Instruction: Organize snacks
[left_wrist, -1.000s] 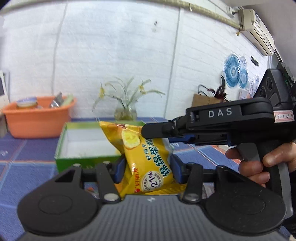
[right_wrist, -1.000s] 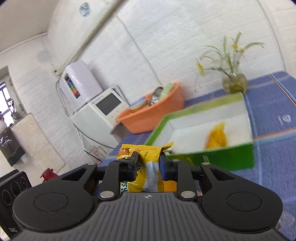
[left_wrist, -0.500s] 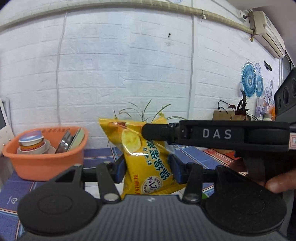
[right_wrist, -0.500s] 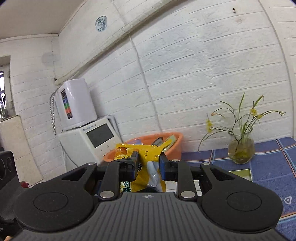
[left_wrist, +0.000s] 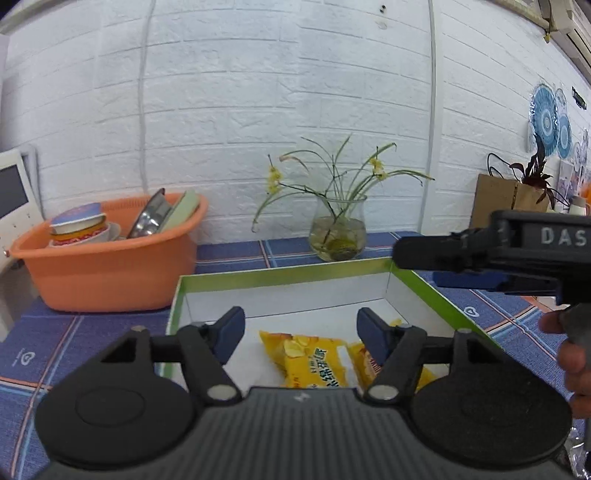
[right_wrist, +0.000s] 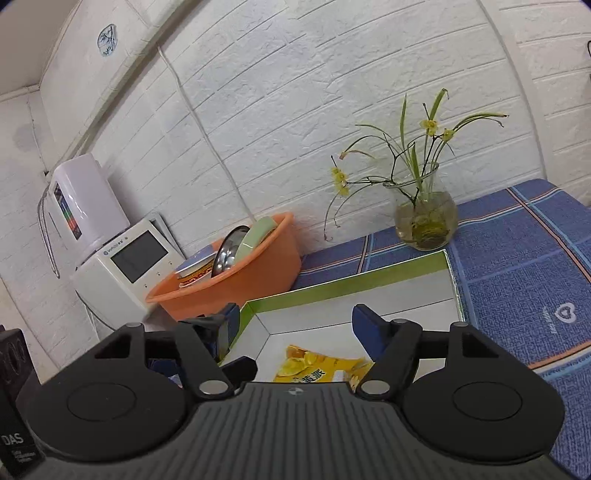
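Note:
A green-rimmed white box (left_wrist: 280, 275) stands on the blue checked cloth. Yellow snack packets (left_wrist: 314, 363) lie flat on its floor; a second yellow packet (left_wrist: 364, 363) lies beside the first. My left gripper (left_wrist: 301, 330) is open and empty above them. My right gripper (right_wrist: 291, 326) is open and empty over the box (right_wrist: 347, 282), with a yellow packet (right_wrist: 314, 369) below it. The right gripper's black body (left_wrist: 498, 254) shows at the right in the left wrist view.
An orange basin (left_wrist: 107, 258) with bowls and plates sits left of the box. A glass vase with a plant (left_wrist: 338, 236) stands behind it by the white brick wall. A white appliance (right_wrist: 125, 266) stands at the far left.
Both grippers held yellow packets a moment ago. Both have opened and the packets now lie in the box. Both views have tipped down toward the box.

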